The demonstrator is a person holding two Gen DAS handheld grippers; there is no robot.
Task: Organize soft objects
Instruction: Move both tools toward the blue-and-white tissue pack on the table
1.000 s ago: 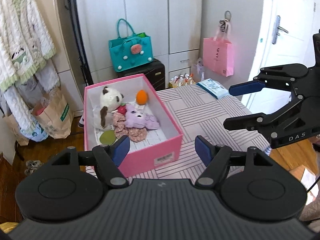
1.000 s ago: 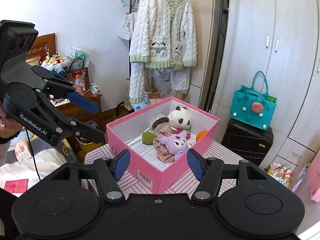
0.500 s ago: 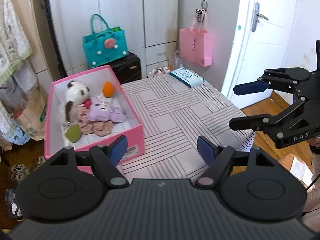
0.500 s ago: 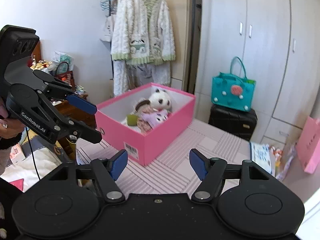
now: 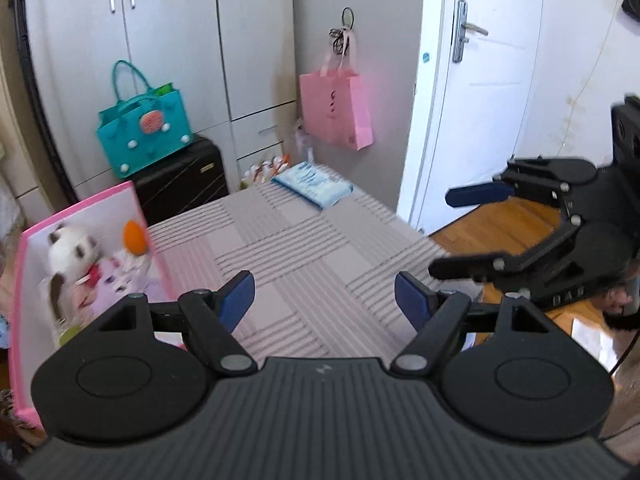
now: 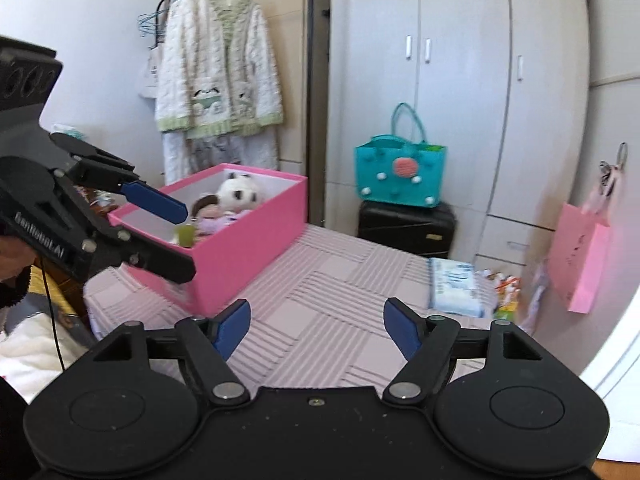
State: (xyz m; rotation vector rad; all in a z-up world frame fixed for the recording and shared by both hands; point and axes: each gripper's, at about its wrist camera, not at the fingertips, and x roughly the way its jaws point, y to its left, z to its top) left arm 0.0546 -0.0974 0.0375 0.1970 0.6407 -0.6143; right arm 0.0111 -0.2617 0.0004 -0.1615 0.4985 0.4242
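Both tools hang above a table [image 5: 304, 240] covered in a striped pink-grey cloth, and neither has hold of anything. The left tool [image 5: 325, 297] has its blue pads spread well apart over bare cloth; the right tool [image 6: 317, 329] has its jaws opening, with nothing between them. A pink box [image 6: 256, 232] stands on the table at the left, holding the soft toys: a white panda plush [image 6: 238, 192], a purple plush [image 6: 218, 222], an orange ball [image 5: 135, 237] and a green piece [image 6: 185, 235]. A blue-and-white tissue pack [image 5: 312, 184] lies at the table's far edge, well apart from the box.
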